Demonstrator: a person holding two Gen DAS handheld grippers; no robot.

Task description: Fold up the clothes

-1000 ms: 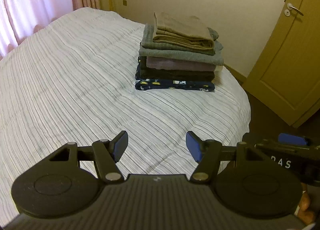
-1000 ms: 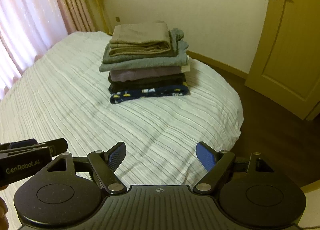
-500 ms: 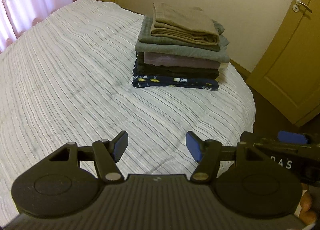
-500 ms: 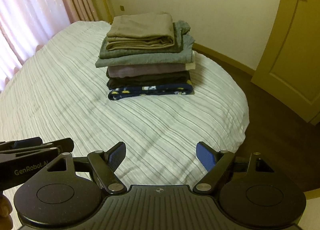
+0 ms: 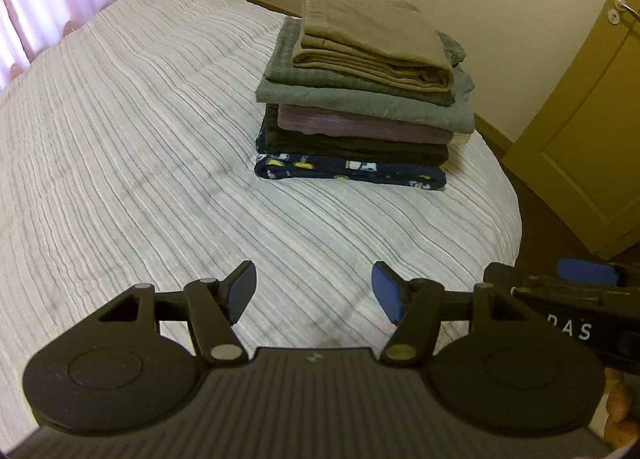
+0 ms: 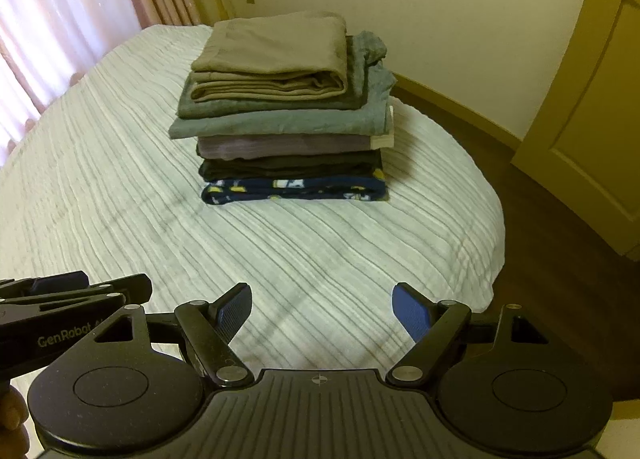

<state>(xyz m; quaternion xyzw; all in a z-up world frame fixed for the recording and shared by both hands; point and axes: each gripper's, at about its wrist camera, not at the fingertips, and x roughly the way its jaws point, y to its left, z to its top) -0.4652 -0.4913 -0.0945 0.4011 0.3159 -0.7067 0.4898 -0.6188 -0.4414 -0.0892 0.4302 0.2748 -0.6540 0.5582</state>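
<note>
Both grippers, left gripper [image 5: 314,291] and right gripper [image 6: 322,313], hang spread and empty; the stack of clothes [image 6: 286,111] sits folded on the bed [image 6: 120,195], with nothing loose in view.

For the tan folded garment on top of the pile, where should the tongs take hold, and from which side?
Probably at the tan folded garment's rolled fold at its near right corner, coming in level from the camera side. There the layers close into one thick rounded edge, so a pinch gathers them all; the left end shows loose separate layers. Both the left tongs and right tongs are open and empty above the bedspread.
</note>
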